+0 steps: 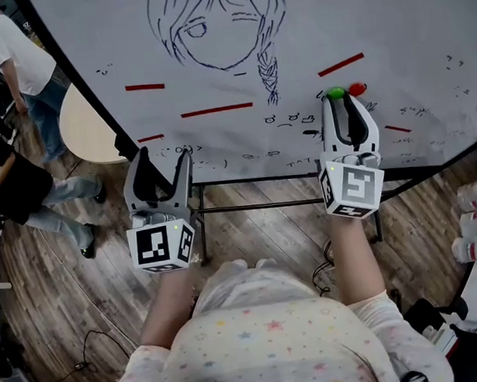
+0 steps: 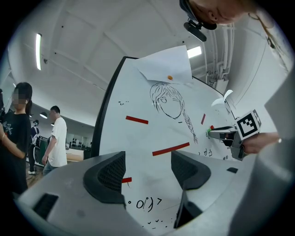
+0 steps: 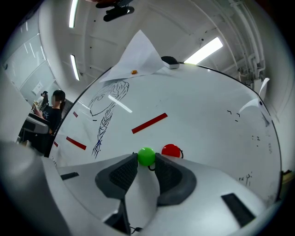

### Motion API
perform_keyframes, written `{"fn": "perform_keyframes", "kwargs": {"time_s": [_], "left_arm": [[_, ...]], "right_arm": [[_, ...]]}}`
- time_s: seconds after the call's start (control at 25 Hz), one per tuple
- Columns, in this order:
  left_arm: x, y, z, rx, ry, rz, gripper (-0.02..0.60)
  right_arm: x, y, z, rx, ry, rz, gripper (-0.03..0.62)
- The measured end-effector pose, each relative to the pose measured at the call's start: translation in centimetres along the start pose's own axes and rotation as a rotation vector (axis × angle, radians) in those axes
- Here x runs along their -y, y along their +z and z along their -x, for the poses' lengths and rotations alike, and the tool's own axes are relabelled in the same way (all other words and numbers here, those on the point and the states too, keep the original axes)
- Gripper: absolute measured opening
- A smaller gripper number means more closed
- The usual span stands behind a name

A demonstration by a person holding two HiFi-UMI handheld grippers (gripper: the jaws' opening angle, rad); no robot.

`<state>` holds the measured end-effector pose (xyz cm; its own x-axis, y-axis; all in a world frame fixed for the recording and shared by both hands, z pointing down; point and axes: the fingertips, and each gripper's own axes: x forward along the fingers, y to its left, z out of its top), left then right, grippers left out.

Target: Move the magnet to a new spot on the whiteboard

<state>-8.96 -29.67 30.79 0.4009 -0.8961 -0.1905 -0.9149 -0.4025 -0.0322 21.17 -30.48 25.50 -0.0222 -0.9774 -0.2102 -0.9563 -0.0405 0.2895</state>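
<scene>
A green magnet (image 3: 146, 156) on the whiteboard (image 1: 425, 31) is pinched by the right gripper (image 3: 146, 167). A red magnet (image 3: 171, 150) is seen just beside it. The left gripper (image 2: 146, 173) is held wide open and empty.

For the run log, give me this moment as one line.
right tongs: shut on green magnet | red magnet: beside it on whiteboard | left tongs: open, empty

The head view looks steeply down from above the person's shoulders onto the wide white whiteboard (image 1: 425, 31). The left tongs (image 2: 147, 163) camera stands a little off the board, looking up along it, seemingly tilted. The right tongs (image 3: 146, 160) camera sits close, the round green magnet (image 3: 146, 155) right before it. All three share the blue-pen sketch of a girl's head (image 1: 217, 23).
</scene>
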Motion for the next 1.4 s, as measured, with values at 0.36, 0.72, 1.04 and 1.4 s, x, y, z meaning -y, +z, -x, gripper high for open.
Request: {"fn": "perform_keyframes", "kwargs": {"time_s": [0.36, 0.72, 1.04, 1.4], "left_arm": [[0.4, 0.1, 0.4, -0.004, -0.013, 0.004, 0.285], [0.9, -0.1, 0.5, -0.01, -0.028, 0.002, 0.285], [1.3, -0.7, 0.4, -0.017, -0.027, 0.008, 0.285], [1.0, -1.4, 0.8, -0.02, -0.009, 0.008, 0.285]], "right_arm": [[-0.2, 0.8, 0.7, 0.014, 0.007, 0.019, 0.12], [-0.7, 0.2, 1.6, -0.004, 0.027, 0.013, 0.12], [-1.6, -0.4, 2.2, -0.02, 0.062, 0.007, 0.12], [-3.4, -0.8, 2.7, -0.017, 0.109, -0.029, 0.12]]}}
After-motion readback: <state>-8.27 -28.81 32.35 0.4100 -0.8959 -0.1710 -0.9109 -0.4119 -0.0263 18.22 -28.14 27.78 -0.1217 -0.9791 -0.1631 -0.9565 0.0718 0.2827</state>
